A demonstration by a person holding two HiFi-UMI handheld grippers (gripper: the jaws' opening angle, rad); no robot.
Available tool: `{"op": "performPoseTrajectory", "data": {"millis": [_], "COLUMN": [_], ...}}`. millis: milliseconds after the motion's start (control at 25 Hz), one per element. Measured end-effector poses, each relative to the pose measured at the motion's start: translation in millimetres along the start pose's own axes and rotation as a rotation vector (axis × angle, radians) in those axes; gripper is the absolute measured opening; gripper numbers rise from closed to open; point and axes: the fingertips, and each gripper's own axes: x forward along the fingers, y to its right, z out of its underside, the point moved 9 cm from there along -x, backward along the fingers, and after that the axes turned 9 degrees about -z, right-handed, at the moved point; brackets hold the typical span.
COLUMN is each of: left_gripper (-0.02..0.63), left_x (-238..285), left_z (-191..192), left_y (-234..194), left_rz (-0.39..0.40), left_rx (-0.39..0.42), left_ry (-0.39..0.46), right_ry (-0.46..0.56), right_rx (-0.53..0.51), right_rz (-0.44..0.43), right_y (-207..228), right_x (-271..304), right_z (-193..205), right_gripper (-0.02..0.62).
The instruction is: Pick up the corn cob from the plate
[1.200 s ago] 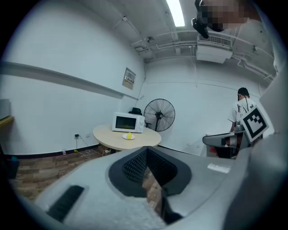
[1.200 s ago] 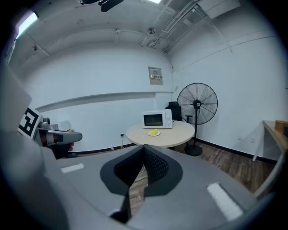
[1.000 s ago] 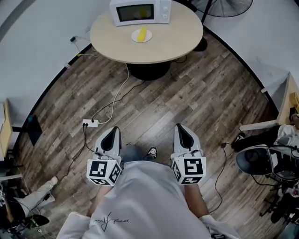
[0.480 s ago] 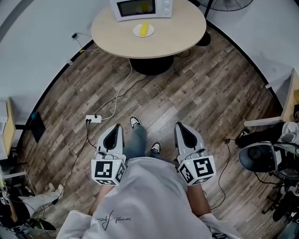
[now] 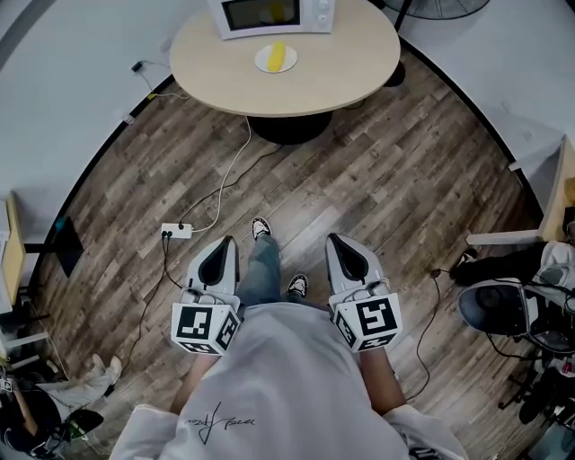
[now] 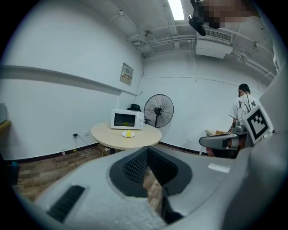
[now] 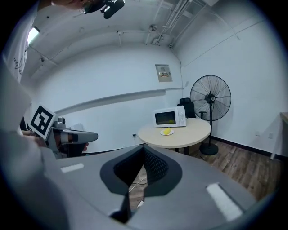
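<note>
A yellow corn cob lies on a small white plate on a round beige table, just in front of a white microwave. The table stands far ahead, across the wooden floor. My left gripper and right gripper are held side by side at waist height, both pointing toward the table, jaws together and empty. In the left gripper view the corn cob is small and distant beyond the gripper. The right gripper view shows the corn cob past the gripper.
A power strip with a white cable running to the table lies on the floor ahead left. A standing fan is beside the table. A chair and gear sit at the right. A person stands at the far right.
The person has stepped forward, one foot now ahead. Both grippers moved a little toward the table, and the right one drifted slightly inward.
</note>
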Motion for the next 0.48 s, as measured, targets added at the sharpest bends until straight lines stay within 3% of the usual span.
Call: {"op": "performPoseTrajectory", "data": {"millis": [160, 480], "left_gripper": [0.002, 0.002], "left_x": [23, 85], "left_z": [-2, -28], "left_y": [-11, -39], "left_rz": [0.009, 0.035], "left_rx": [-0.019, -0.023], "left_ry": [-0.024, -0.041], "right_ry": [-0.013, -0.024], "right_rx": [-0.026, -0.063], "right_rz": [-0.032, 0.02], "right_y": [3, 29], "right_x": [25, 86], "right_z": [-7, -34], "right_gripper": [0.006, 0.006]}}
